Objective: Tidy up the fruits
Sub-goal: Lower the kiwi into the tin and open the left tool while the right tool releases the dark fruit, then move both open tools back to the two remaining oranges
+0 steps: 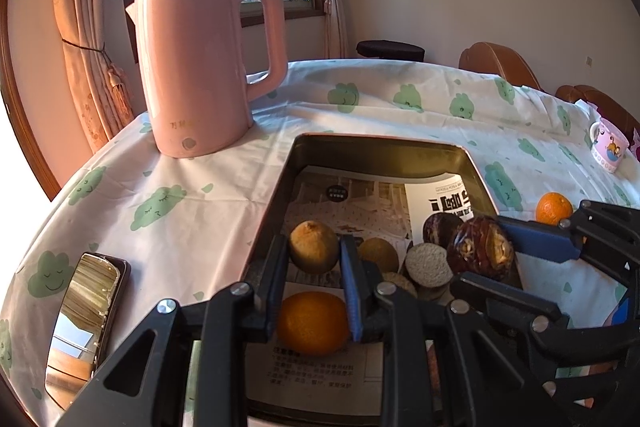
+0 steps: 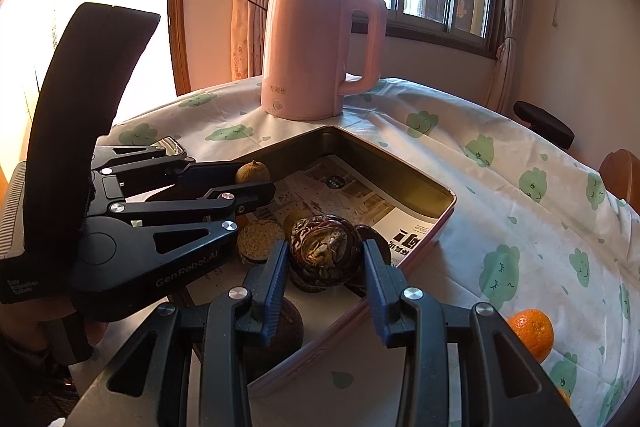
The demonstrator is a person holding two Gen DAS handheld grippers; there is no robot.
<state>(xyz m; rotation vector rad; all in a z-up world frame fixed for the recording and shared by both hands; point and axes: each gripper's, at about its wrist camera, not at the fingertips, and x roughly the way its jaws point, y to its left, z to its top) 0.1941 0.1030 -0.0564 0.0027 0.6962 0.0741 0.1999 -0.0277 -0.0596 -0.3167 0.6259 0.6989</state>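
Note:
A metal tray (image 1: 384,149) (image 2: 400,171) lined with printed paper holds several fruits. My left gripper (image 1: 314,253) is shut on a brownish-yellow fruit (image 1: 313,247) (image 2: 253,171) and holds it above an orange (image 1: 312,323) in the tray. My right gripper (image 2: 326,259) is shut on a dark wrinkled fruit (image 2: 324,247) (image 1: 480,247) over the tray's near side. A cut fruit half (image 1: 429,264) (image 2: 260,237) and other dark fruits lie below. A loose orange (image 1: 554,207) (image 2: 534,333) sits on the cloth outside the tray.
A pink kettle (image 1: 208,63) (image 2: 320,51) stands behind the tray on the cloud-print tablecloth (image 1: 160,187). A phone (image 1: 84,319) lies at the left. A pink mug (image 1: 608,145) stands far right. Wooden chairs (image 1: 496,63) ring the table.

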